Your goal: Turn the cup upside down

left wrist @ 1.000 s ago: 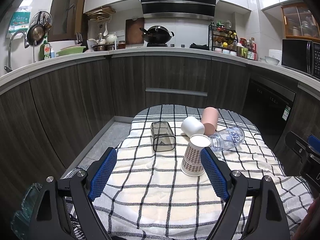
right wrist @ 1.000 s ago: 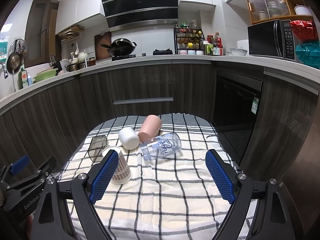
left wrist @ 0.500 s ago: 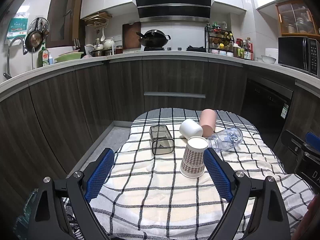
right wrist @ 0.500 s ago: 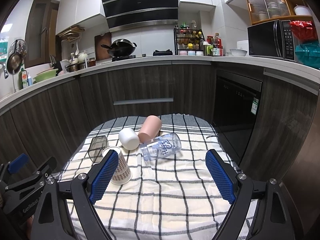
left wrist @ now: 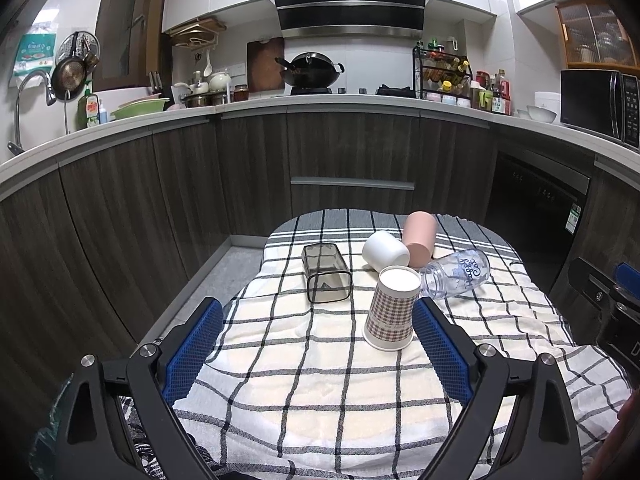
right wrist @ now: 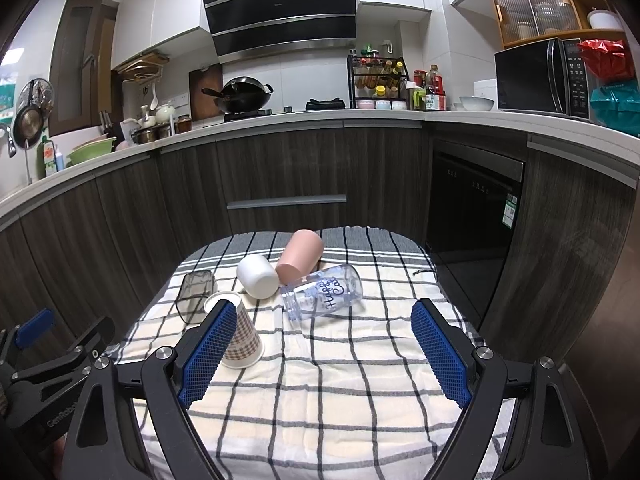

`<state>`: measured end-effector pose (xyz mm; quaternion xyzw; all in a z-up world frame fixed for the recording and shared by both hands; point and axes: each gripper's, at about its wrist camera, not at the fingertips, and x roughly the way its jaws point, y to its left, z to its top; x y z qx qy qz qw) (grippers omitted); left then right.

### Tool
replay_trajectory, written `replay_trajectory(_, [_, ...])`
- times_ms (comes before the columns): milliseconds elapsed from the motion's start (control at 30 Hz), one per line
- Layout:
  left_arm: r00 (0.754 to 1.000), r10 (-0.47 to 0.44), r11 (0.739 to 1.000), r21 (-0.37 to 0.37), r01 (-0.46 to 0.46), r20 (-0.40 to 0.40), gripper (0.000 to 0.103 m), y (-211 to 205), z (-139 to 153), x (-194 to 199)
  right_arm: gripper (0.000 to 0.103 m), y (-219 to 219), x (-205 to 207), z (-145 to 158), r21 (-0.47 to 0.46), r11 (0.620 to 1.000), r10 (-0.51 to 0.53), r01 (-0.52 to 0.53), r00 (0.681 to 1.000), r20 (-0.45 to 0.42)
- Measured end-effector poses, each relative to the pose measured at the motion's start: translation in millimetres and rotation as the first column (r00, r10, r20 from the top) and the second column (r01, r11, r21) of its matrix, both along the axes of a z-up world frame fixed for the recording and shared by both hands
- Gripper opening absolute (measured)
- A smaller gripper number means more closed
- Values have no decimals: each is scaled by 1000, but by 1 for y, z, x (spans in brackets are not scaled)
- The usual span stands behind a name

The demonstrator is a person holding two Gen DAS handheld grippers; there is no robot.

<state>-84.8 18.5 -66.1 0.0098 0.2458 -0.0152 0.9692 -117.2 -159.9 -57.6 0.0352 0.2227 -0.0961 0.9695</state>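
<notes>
A plaid paper cup (left wrist: 391,310) stands upside down on the checked cloth (left wrist: 304,392), wide rim down; it also shows in the right wrist view (right wrist: 242,340), partly behind a blue finger pad. My left gripper (left wrist: 318,346) is open and empty, its right pad close beside the cup. My right gripper (right wrist: 322,350) is open and empty above the cloth. A white cup (left wrist: 386,250), a pink cup (left wrist: 419,233), a clear glass (left wrist: 458,274) with writing and a smoky square tumbler (left wrist: 326,272) lie on their sides behind.
The small table is ringed by dark wood kitchen cabinets (left wrist: 344,152) and a dishwasher (right wrist: 472,216) at the right. The left gripper's body (right wrist: 44,364) shows at the lower left of the right wrist view.
The left gripper has pulled back and risen slightly, so the plaid cup sits farther from it. The right gripper has hardly moved.
</notes>
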Motion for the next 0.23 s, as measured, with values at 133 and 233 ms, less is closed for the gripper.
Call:
replay_trajectory(133, [1000, 0, 1000, 7, 0, 5, 97, -1, 0, -1, 89, 0, 0, 0, -1, 1000, -1, 1, 1000, 1])
replay_trajectory(233, [1000, -5, 1000, 3, 5, -3, 103, -1, -1, 1, 89, 0, 0, 1, 3, 1000, -1, 1, 1000, -1])
